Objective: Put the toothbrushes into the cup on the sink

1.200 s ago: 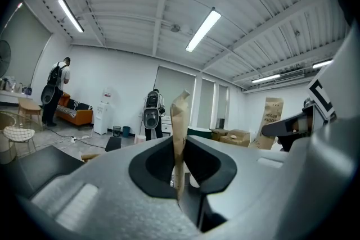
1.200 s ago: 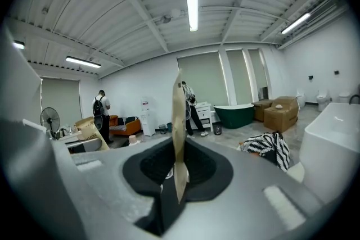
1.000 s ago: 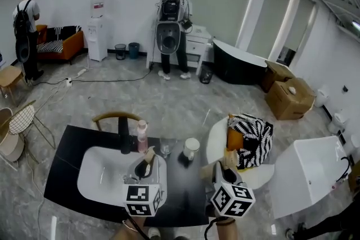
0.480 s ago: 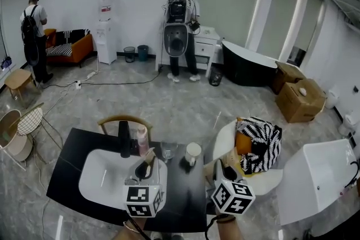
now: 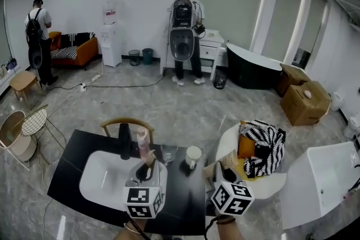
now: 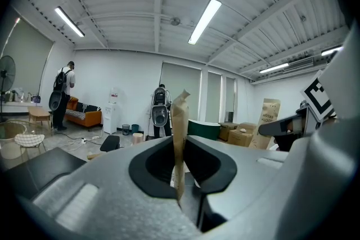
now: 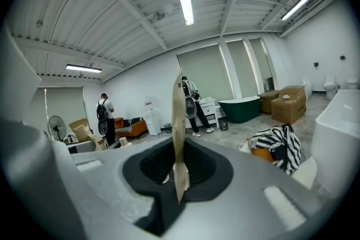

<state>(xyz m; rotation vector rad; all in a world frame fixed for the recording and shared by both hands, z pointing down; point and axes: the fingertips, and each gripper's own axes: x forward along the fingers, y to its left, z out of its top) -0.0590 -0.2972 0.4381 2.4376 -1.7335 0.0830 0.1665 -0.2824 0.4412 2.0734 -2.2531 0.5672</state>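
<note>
Head view: left gripper above the white sink's right edge, right gripper just past the black counter's right edge, white cup by its back edge

Left gripper view: jaws clamp a paper-wrapped toothbrush

Right gripper view: jaws clamp a second wrapped toothbrush

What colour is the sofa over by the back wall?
Orange. The sofa shows best in the head view.

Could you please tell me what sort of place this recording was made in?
Probably a bare studio or showroom staged with bathroom fixtures: a white sink in a freestanding black counter, a dark bathtub by the wall, cardboard boxes.
</note>
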